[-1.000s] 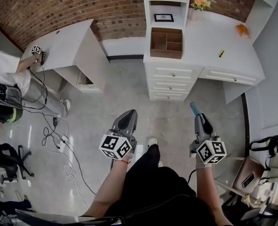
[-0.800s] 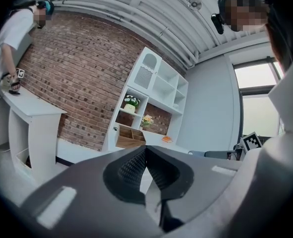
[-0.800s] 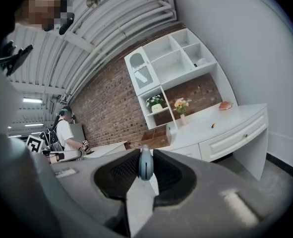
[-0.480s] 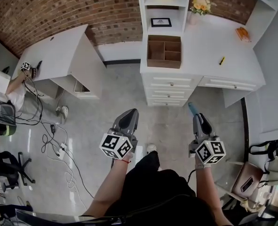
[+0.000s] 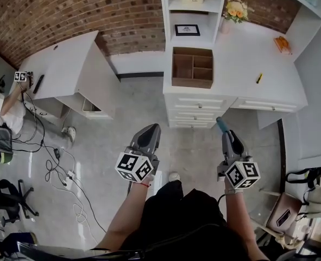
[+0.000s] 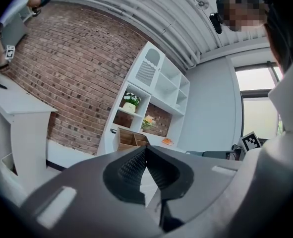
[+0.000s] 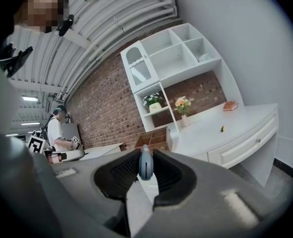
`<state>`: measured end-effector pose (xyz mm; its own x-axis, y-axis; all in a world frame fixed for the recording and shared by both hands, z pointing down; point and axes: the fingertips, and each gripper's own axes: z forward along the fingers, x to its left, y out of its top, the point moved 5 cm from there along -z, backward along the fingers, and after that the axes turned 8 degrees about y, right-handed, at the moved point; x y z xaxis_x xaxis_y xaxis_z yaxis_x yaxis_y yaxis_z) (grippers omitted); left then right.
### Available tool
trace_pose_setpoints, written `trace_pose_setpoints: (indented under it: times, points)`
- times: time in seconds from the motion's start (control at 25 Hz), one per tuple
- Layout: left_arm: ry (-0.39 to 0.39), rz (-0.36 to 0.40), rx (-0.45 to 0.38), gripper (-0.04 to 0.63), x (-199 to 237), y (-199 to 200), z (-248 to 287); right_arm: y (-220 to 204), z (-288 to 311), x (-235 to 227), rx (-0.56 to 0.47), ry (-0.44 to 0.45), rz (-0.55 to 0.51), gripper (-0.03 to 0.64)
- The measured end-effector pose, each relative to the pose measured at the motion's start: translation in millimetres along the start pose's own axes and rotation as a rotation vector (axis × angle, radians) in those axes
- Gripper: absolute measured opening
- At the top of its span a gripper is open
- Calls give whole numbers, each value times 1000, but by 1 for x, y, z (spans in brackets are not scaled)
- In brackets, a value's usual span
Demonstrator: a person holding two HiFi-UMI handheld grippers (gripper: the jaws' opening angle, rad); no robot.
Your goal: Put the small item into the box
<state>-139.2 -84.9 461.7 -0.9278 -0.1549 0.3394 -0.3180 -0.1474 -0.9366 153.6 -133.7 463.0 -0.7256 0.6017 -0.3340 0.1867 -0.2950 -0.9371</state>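
A brown wooden box (image 5: 193,67) with open compartments stands on the white desk (image 5: 241,58) ahead of me; it also shows far off as the box (image 6: 129,140) and the box (image 7: 153,142) in the two gripper views. My right gripper (image 5: 227,135) hangs over the floor in front of the desk drawers, shut on a small blue item (image 5: 221,125). That blue item (image 7: 145,165) stands upright between the jaws. My left gripper (image 5: 151,130) is level with it, to its left, jaws closed together with nothing between them.
A yellow piece (image 5: 259,78) and an orange object (image 5: 282,43) lie on the desk. A flower vase (image 5: 232,10) and a framed picture (image 5: 187,30) stand by the shelves. A second white table (image 5: 68,58) is at left, with cables (image 5: 57,156) on the floor.
The desk and box have slid lower in the head view, so they sit a little closer to me. Both grippers keep the same pose and hold.
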Motion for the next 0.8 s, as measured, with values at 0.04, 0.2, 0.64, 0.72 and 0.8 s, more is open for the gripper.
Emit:
trace_pose_setpoints:
  times: [0.04,0.2,0.64,0.72,0.8]
  points:
    - [2,-3,-1,3,4,0,2,0,5,2,0,7,-4,78]
    - [3,-18,-5,3,13,1,10,0,17,3,11,15,-11,78]
    - [3,-32,-7,3,22,2,17,-3,36,1,24,23,3,78]
    - [11,-30,-16,3,26,6,19,-2,43,-1,19,28,6,78]
    - [17,-30,-27,3,29,11,24,2,51,-2,12,39,0,78]
